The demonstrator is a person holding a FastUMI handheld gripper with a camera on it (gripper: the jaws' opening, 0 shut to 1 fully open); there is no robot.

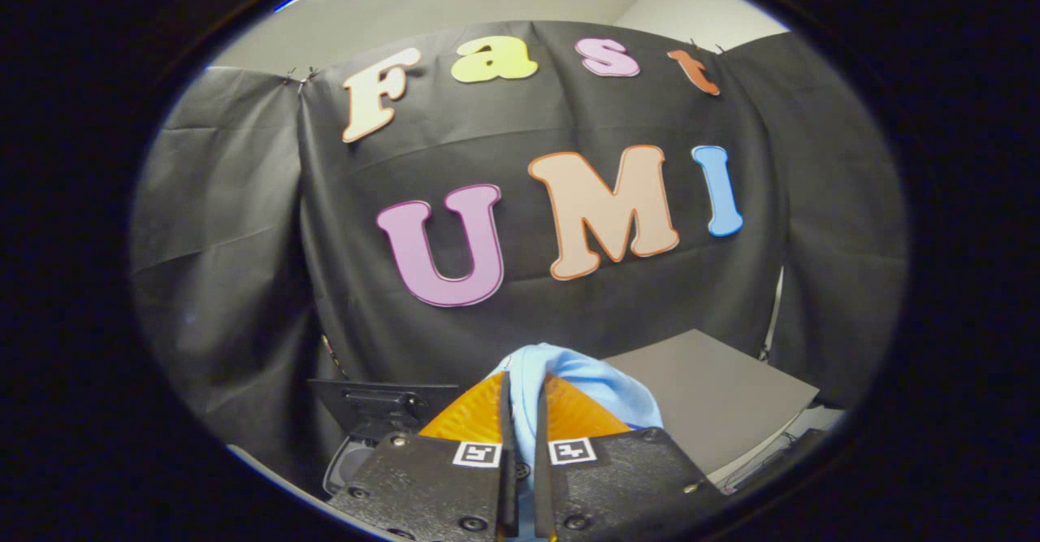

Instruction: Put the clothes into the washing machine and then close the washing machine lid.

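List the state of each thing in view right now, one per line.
hand-held gripper: fingers closed on the cloth, raised toward the booth wall.
light blue cloth: pinched between the fingers, bunched above them, lifted.
washing machine lid: looks open, standing up behind the left finger.
grey board: lying flat, bare.

The one view rode on the gripper (524, 388) and looked forward along its two fingers (475, 416), tilted slightly upward toward the booth's black cloth wall (244, 225), which stood near. Pale blue cloth (569, 383) pinched between the fingers sat very close to the lens. Low on the far right, a grey panel (715, 400) lay below the camera's line.
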